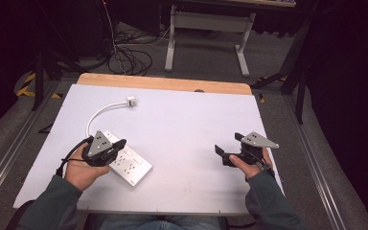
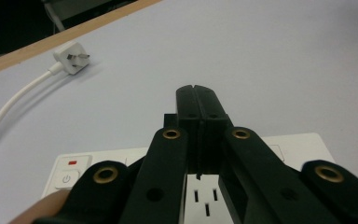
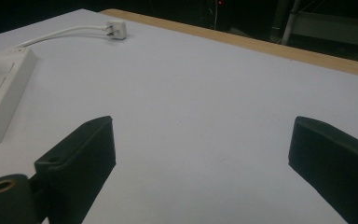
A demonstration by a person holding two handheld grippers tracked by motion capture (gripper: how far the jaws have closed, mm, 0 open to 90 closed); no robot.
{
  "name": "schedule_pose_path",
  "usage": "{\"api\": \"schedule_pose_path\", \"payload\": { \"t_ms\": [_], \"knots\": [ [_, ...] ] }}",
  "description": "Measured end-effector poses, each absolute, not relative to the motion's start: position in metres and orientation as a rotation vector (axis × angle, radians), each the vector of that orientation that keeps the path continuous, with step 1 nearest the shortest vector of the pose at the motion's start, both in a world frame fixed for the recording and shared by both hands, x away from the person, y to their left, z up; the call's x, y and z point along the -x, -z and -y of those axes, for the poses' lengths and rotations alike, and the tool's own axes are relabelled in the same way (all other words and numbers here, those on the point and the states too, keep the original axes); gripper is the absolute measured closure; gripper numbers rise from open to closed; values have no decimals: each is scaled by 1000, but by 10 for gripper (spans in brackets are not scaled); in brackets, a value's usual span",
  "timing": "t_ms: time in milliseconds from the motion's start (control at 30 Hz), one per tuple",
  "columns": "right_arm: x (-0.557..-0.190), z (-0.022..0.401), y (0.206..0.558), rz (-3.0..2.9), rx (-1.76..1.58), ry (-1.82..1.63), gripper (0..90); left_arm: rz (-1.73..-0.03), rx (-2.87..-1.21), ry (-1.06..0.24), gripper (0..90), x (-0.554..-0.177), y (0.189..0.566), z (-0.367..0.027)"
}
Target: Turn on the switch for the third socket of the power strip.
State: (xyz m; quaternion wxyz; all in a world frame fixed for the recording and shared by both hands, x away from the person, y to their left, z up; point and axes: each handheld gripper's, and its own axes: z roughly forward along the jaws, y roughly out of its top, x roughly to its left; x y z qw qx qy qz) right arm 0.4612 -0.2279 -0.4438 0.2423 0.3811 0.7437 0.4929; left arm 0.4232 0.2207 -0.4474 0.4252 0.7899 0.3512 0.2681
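Step in hand looks like pressing something on the power strip, likely its power button, judged from the left tool hovering over it with jaws fully closed, gripping nothing. To do it well: keep the tips together, come down straight on the button, don't shove the strip. Strip lies front-left on the tabletop; its plug lies loose, well apart. Right tool gapes wide, empty, over bare tabletop.

The left claw, at the lower left of the high view, has its jaws pressed together with nothing between them. The right claw, at the lower right, holds its jaws wide apart. Both forearms enter from the bottom edge.
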Motion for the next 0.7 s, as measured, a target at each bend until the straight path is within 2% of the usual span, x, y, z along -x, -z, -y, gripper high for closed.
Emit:
{"api": "schedule_pose_path", "payload": {
  "t_ms": [700],
  "knots": [
    [-461, 228, 444, -2033, -1043, -1349, 78, -825, -2083, -591, 900, -426, 459, -200]
  ]
}}
